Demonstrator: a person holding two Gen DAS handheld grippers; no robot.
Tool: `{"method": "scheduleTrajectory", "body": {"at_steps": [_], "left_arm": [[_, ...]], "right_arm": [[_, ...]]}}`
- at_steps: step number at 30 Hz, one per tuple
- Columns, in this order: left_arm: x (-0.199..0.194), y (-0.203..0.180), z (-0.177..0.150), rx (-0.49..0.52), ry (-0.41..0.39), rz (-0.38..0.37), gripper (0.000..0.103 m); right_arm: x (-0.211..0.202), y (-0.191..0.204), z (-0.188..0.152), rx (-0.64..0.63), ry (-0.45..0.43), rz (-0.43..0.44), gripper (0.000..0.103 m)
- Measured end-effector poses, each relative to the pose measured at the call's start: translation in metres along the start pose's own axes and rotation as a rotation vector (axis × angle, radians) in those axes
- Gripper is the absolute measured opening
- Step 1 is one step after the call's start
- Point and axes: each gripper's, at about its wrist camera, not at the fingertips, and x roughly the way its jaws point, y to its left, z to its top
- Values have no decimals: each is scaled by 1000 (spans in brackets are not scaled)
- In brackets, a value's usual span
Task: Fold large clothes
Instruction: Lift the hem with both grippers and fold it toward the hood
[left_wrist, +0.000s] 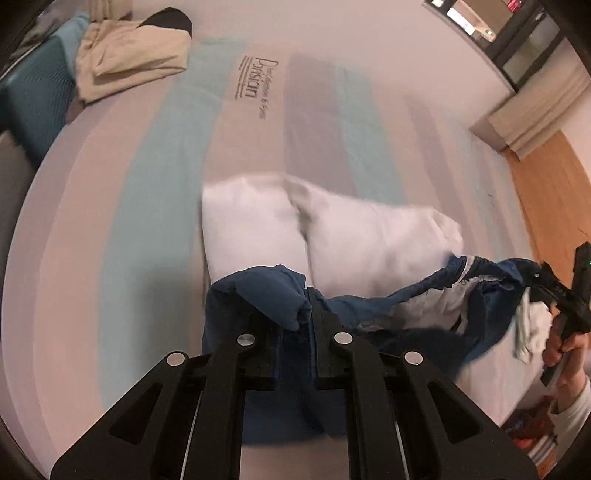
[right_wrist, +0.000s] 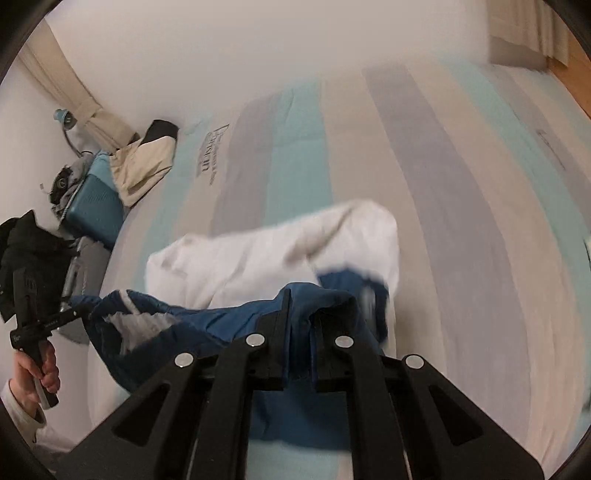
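Above the striped bed (left_wrist: 155, 177), the left gripper (left_wrist: 309, 295) pinches blue trousers (left_wrist: 369, 314). Right gripper (right_wrist: 301, 306) clamps their other end, white cloth (right_wrist: 258, 254) beneath.

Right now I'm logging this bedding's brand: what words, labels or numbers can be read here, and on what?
"Parisian": printed on the striped bed cover, large word, rotated sideways.
Smaller script line beside it: too blurred to read.
Second print on the cover's far-right stripe: too blurred to read.
Nothing else legible.

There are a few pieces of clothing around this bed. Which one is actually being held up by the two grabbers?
The blue garment, clamped between the left gripper and right gripper. The white garment and the beige garment lie loose on the bed.
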Motion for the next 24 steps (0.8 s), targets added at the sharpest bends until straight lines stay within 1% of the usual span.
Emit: {"method": "scheduleTrajectory", "body": {"at_steps": [2,4,5,6,8,9,12,14,18,20,21,22,23,24], "left_arm": [[34,14,37,-20,6,14,9],[64,23,63,-28,14,38,9],[77,25,73,-25,20,52,9],[90,25,81,-14,20,70,9],[113,24,99,30,19,114,9],[120,25,103,37,21,123,9],[152,31,113,12,46,139,9],[173,33,117,12,60,166,9],[204,32,114,29,85,219,9],[210,27,111,42,77,243,10],[208,26,110,42,70,246,13],[206,25,108,44,60,238,18],[202,25,107,41,50,229,28],[195,25,103,31,39,220,32]], "right_arm": [[29,-2,27,-12,12,-9,6],[65,-8,56,11,35,-11,6],[77,-10,64,16,40,-16,6],[95,-13,76,26,55,-27,6],[120,-17,89,33,75,-48,6],[135,-18,95,24,86,-77,6],[171,-31,101,52,127,-116,6],[191,-36,102,43,147,-144,6],[224,-40,98,0,185,-198,6],[234,-39,98,-23,185,-219,7],[237,-39,98,-26,189,-224,9],[238,-39,98,-18,195,-220,10],[237,-41,97,-2,190,-215,11],[233,-41,98,6,183,-212,13]]}}
